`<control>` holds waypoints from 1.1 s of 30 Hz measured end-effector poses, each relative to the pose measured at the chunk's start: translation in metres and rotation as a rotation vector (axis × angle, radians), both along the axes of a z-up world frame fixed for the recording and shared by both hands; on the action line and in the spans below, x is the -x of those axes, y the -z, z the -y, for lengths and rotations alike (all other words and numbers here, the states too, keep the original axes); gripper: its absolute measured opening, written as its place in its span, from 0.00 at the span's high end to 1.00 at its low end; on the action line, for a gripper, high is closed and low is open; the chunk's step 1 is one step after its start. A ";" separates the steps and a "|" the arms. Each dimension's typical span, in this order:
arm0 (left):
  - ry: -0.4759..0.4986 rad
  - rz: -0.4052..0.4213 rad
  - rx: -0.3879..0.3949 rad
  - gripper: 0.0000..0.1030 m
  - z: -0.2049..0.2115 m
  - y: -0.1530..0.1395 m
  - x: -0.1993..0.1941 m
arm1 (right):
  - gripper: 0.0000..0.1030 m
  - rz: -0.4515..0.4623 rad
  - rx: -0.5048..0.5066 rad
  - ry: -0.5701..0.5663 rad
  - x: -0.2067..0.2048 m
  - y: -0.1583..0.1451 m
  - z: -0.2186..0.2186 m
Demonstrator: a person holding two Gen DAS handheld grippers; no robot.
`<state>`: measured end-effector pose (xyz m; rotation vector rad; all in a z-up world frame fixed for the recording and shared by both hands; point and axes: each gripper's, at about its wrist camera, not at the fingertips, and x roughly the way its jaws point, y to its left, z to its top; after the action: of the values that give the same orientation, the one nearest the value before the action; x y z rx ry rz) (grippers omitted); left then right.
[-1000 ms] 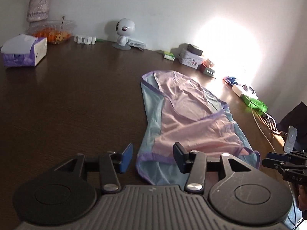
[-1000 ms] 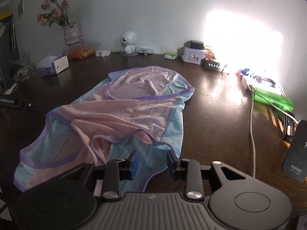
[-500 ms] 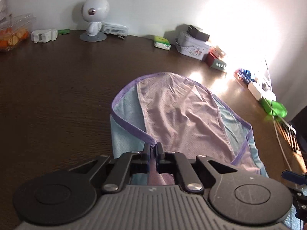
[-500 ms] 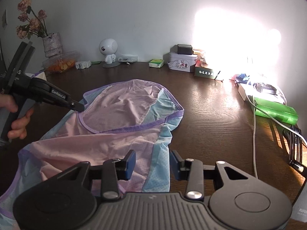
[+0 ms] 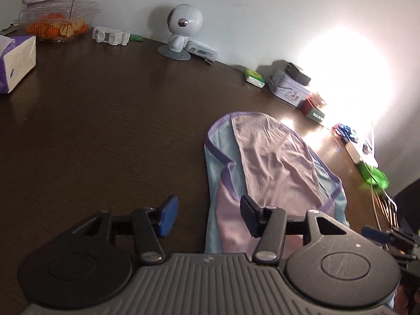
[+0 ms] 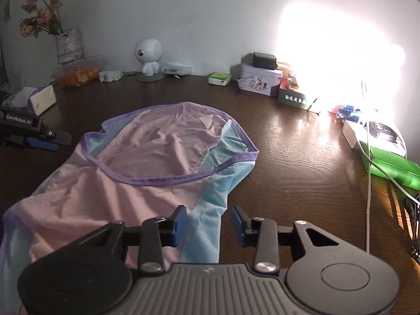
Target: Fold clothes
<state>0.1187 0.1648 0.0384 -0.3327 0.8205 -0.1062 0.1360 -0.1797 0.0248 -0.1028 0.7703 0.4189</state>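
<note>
My left gripper (image 5: 208,216) sits level, jaws spread wide, nothing between the blue pads (image 5: 168,216). It shows again at the left edge of the right wrist view (image 6: 39,137), low and pointing inward. My right gripper (image 6: 209,225) is level too, jaws apart with a narrower gap, pads (image 6: 181,225) bare. Its tips show at the left view's right edge (image 5: 386,239).

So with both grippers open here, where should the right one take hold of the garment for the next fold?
Probably the light blue side panel of the garment, lying right between the right gripper and its open fingers. Come in low from the near side: that edge lies flat and free on the table.
</note>
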 end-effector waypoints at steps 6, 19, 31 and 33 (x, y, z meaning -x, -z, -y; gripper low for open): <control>0.175 0.016 -0.094 0.36 0.024 0.013 0.084 | 0.66 -0.008 0.011 -0.022 0.044 0.006 0.012; 0.252 0.009 0.023 0.75 0.014 0.001 0.110 | 0.95 0.020 0.100 0.030 0.088 -0.014 0.035; 0.136 -0.071 -0.200 0.46 0.062 0.002 -0.082 | 0.65 -0.011 0.020 0.122 -0.055 -0.036 0.024; 0.125 -0.082 -0.192 0.54 0.062 0.010 -0.091 | 0.65 -0.043 0.058 0.144 -0.078 -0.026 0.019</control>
<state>0.2098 0.1031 0.0284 -0.1051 0.9255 -0.1301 0.2141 -0.1984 0.0509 -0.0920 0.8272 0.2629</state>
